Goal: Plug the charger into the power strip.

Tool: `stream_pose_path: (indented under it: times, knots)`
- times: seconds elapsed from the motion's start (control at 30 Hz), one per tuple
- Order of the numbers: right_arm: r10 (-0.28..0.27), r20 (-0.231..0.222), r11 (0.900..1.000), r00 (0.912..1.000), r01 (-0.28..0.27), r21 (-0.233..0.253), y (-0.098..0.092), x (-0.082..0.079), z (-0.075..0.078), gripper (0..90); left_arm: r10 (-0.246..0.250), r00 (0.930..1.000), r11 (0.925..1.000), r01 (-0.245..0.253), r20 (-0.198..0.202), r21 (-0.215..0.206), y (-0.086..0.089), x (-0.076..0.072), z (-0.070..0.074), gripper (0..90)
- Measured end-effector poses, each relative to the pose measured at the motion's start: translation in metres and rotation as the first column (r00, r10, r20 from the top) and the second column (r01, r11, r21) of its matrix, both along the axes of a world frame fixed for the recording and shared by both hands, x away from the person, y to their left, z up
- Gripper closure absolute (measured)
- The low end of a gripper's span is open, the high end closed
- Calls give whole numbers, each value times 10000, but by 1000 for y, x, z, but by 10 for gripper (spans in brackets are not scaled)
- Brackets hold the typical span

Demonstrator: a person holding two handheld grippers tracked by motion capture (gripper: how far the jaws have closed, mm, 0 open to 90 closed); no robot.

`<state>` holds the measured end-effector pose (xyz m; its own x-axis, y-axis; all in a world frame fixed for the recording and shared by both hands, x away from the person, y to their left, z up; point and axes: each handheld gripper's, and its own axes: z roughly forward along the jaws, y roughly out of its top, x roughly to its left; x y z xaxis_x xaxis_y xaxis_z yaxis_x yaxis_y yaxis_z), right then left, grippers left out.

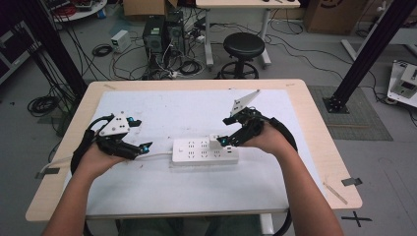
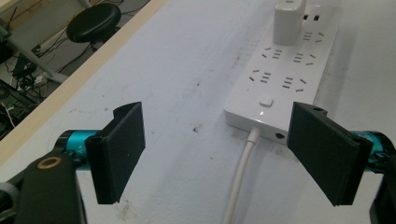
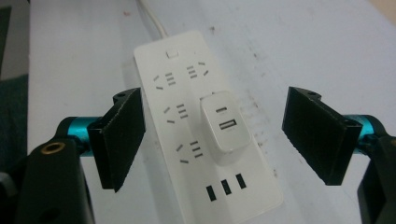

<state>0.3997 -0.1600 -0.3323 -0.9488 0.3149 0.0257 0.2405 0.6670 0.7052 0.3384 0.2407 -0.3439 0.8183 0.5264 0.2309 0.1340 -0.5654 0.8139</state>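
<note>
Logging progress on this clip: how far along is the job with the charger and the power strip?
The charger sits plugged into the power strip. Right tongs are open around the charger, not gripping; left tongs wait open at the cord end. Gripping is still left.

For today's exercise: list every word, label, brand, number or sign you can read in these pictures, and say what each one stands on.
No text can be read with confidence.
White power strip: no print shows, just socket slots, USB ports and a switch.
White charger plugged into it: no print shows.
Left gripper: a tiny mark on its teal jaw mount, too small to read.
Right gripper: no markings.
</note>
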Motion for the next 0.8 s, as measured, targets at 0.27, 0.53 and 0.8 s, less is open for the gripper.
stream_pose_path:
  times: [0.27, 0.53, 0.8]
  knots:
    - [-346, 419, 9869, 9985, 275, 1592, -24, -30, 4, 214, -145, 9999, 9990, 146, 30, -426, 2, 0, 2, 193]
    - [-700, 562, 9695, 9960, 546, 2391, -40, -40, -3, 214, -162, 9999, 9971, 165, 51, -745, 5, 5, 4, 193]
    - [-800, 471, 9701, 9957, 669, 2334, -41, -39, -5, 214, -122, 9999, 9971, 126, 51, -750, 5, 4, 5, 193]
